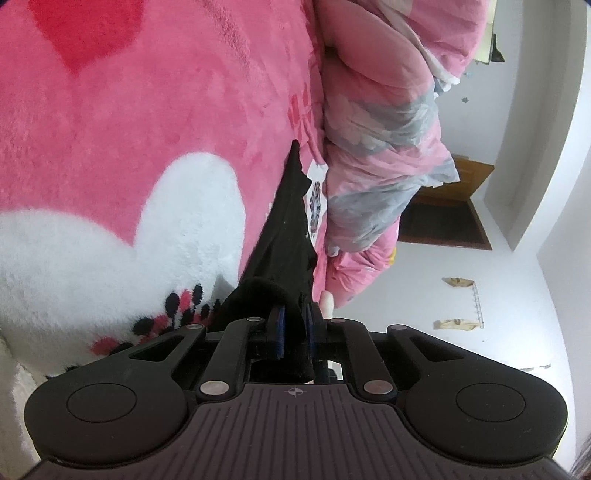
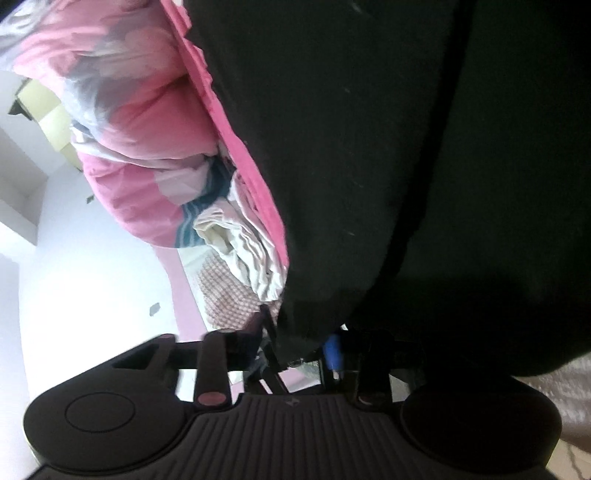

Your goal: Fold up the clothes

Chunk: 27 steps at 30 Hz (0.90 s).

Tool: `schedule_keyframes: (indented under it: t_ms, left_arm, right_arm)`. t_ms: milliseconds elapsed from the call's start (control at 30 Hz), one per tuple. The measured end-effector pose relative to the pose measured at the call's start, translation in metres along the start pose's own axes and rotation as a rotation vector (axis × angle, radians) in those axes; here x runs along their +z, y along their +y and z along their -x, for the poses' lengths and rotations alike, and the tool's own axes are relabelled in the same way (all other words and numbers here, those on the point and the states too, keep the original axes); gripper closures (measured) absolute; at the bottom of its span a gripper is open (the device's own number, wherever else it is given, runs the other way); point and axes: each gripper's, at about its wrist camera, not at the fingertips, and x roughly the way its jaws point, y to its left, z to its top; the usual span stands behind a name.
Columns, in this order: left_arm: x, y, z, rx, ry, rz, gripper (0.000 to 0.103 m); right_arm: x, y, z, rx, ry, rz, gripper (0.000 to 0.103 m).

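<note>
Left gripper (image 1: 294, 332): jaws narrow, clamped on a bunched edge of the black garment (image 1: 291, 225); blue pads press the cloth from both sides. From the grip, the garment runs as a thin dark strip up the centre of the left view, lying on the pink blanket (image 1: 129, 122) with its white heart (image 1: 155, 236) at left and red heart (image 1: 85, 33) upper left. A pink-grey quilt (image 1: 384, 155) is bunched right of the strip; white wall (image 1: 480, 288) and a brown door (image 1: 443, 218) sit further right. Right gripper (image 2: 303, 347): jaws partly apart, garment edge (image 2: 388, 166) hanging between them; the frame is blurred there, so I can't tell if the pads press it. In the right view the black cloth fills the centre and right. The quilt (image 2: 147, 133) is upper left, and a checked sheet (image 2: 225, 291) sits below it.
</note>
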Motion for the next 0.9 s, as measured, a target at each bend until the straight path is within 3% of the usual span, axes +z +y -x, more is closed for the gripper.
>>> schedule_keyframes:
  t_ms: [67,233,300,367,433,900]
  left_arm:
    - [0.000,0.001,0.000,0.006,-0.004,0.004,0.092]
    - [0.001,0.000,-0.001,0.000,0.006,0.014,0.086]
    - [0.001,-0.001,-0.002,-0.001,0.013,0.015,0.076]
    - [0.000,-0.002,-0.003,-0.001,0.020,0.015,0.057]
    - [-0.001,-0.004,-0.003,-0.002,0.028,0.015,0.049]
    - [-0.001,-0.012,-0.030,0.046,0.080,-0.008,0.051]
  right_arm:
    - [0.000,0.000,0.001,-0.001,0.000,0.014,0.098]
    - [0.001,0.002,0.000,0.008,0.008,0.031,0.101]
    - [0.002,0.003,0.001,0.015,0.011,0.033,0.101]
    - [0.003,0.004,0.001,0.026,0.011,0.032,0.101]
    - [0.004,0.006,0.000,0.033,0.015,0.031,0.101]
    - [0.005,0.007,-0.004,0.030,0.063,0.032,0.101]
